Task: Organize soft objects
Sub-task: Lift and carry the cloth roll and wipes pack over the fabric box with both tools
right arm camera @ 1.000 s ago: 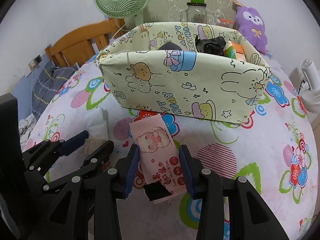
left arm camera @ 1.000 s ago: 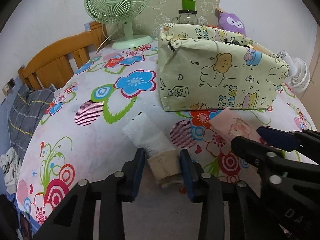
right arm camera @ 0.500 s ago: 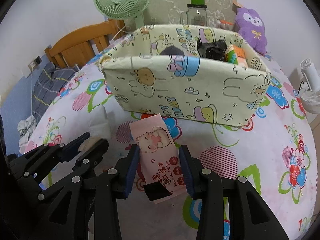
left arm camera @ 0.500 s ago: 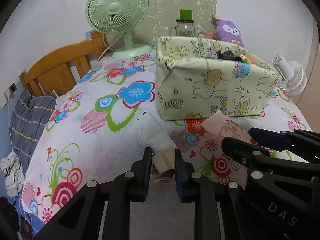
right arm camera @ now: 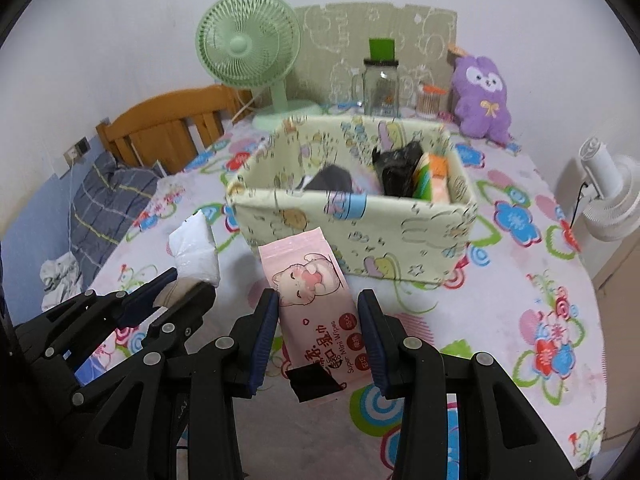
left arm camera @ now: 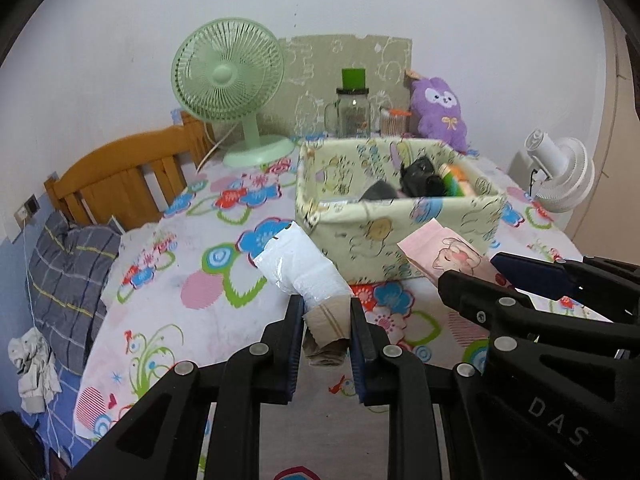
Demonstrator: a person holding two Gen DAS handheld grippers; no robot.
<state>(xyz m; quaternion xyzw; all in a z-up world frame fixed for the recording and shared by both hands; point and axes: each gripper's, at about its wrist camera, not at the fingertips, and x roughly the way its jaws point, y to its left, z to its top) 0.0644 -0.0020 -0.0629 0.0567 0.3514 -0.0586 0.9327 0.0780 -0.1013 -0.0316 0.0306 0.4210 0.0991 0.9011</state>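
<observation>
My left gripper point(left arm camera: 325, 312) is shut on the beige end of a soft item in a clear plastic bag point(left arm camera: 298, 264), held up above the flowered tablecloth. My right gripper point(right arm camera: 318, 312) is shut on a pink wet-wipes pack point(right arm camera: 314, 300) with a cat drawing, also lifted. Both point at the pale yellow cartoon-print fabric box point(left arm camera: 404, 236) point(right arm camera: 360, 236), which holds a dark bundle, a grey item and an orange-green pack. In the left wrist view the right gripper point(left arm camera: 492, 272) shows at the right with the pink pack point(left arm camera: 448, 252). In the right wrist view the left gripper point(right arm camera: 176, 288) carries the bagged item point(right arm camera: 196, 252).
Behind the box stand a green desk fan point(left arm camera: 232, 92), a glass jar with a green lid point(left arm camera: 354, 112) and a purple plush toy point(left arm camera: 438, 112). A white fan point(left arm camera: 560, 176) sits at the right edge. A wooden chair point(left arm camera: 120, 184) with grey checked cloth stands at the left.
Both grippers have risen with their items off the tablecloth. The left jaws closed onto the beige end of the bagged item. The box interior has come into view.
</observation>
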